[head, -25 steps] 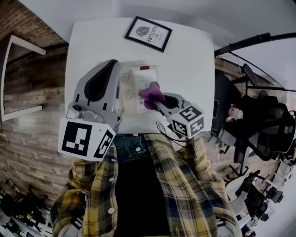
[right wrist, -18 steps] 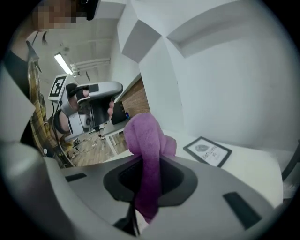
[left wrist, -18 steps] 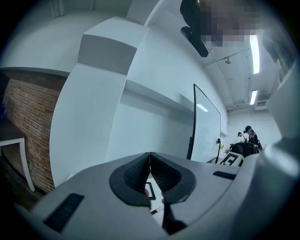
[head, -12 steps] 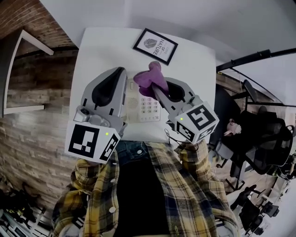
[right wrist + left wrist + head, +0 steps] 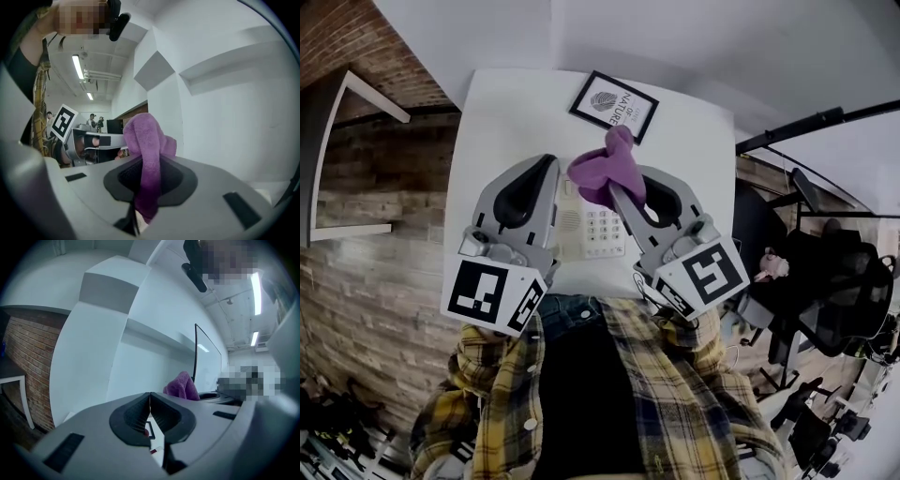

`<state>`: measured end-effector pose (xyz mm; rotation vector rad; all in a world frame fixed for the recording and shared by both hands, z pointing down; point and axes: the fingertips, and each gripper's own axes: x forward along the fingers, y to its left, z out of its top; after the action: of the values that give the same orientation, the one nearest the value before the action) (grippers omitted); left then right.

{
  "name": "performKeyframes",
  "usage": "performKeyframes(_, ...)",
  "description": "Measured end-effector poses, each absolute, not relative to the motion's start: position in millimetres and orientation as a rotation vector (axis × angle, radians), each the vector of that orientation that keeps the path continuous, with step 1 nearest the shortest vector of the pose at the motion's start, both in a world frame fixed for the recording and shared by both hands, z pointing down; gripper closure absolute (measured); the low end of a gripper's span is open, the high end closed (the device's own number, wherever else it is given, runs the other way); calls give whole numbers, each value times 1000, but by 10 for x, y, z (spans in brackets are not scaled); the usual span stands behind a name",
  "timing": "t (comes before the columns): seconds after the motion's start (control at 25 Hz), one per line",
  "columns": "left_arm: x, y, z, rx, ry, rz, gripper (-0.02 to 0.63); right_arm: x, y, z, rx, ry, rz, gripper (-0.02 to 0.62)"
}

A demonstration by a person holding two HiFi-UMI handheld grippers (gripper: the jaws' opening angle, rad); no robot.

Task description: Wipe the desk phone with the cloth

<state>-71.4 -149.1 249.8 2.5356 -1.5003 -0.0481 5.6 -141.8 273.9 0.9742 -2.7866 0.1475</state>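
Right gripper (image 5: 617,192) is pinching the purple cloth (image 5: 602,167) over the desk phone (image 5: 600,227).
The phone's long axis is running away from the person; the left gripper (image 5: 546,178) is keeping its jaws pressed together, empty.

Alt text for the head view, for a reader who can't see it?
The right gripper holds a bunched purple cloth over the far end of a white desk phone on a white table. The left gripper, jaws shut and empty, is over the phone's left side. A framed picture is near the table's far edge.
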Motion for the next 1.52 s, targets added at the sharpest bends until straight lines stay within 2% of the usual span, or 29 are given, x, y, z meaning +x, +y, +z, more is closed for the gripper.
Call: performKeyframes(1.52, -628, -1504, 2543, 2551, -1455, -39, 591, 136, -1379, 2758, 1010, -2765, 151, 529)
